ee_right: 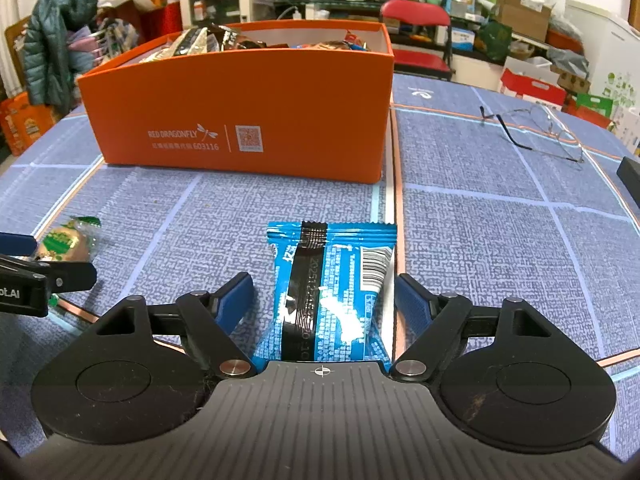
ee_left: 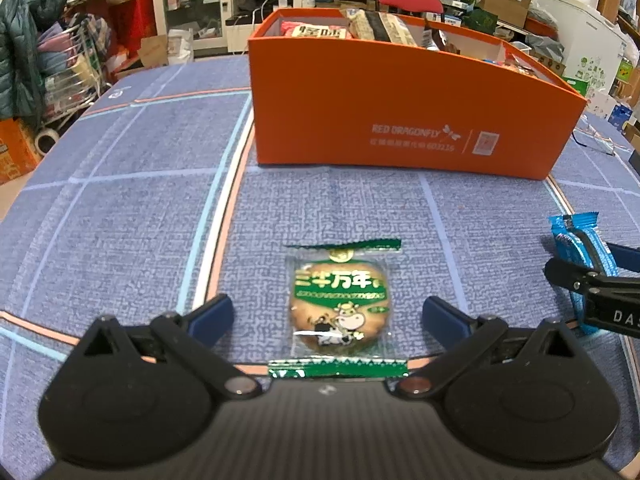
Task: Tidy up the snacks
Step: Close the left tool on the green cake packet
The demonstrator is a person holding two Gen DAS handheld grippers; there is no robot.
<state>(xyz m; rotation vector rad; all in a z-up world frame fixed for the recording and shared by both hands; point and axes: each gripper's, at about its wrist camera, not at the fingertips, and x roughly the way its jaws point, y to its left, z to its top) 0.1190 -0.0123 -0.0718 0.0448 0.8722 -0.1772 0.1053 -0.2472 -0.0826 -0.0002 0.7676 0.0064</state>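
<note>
A round cookie in a clear and green wrapper point(ee_left: 340, 308) lies flat on the blue tablecloth, between the wide-apart fingers of my left gripper point(ee_left: 327, 303), which is open and touches nothing. A blue snack packet point(ee_right: 332, 288) lies back side up between the blue pads of my right gripper point(ee_right: 323, 282). A gap shows at the left pad and the right pad sits close beside the packet, so this gripper is open. The orange box point(ee_left: 400, 120) point(ee_right: 240, 120) stands behind both, filled with several snack packs. Each view shows the other gripper's packet at its edge: blue packet point(ee_left: 572, 236), cookie point(ee_right: 64, 242).
A pair of glasses point(ee_right: 536, 132) lies on the cloth to the right of the box. A red chair point(ee_right: 416, 20) stands behind the table. Cluttered shelves, boxes and hanging clothes fill the room around it. A dark object point(ee_right: 630, 176) pokes in at the right table edge.
</note>
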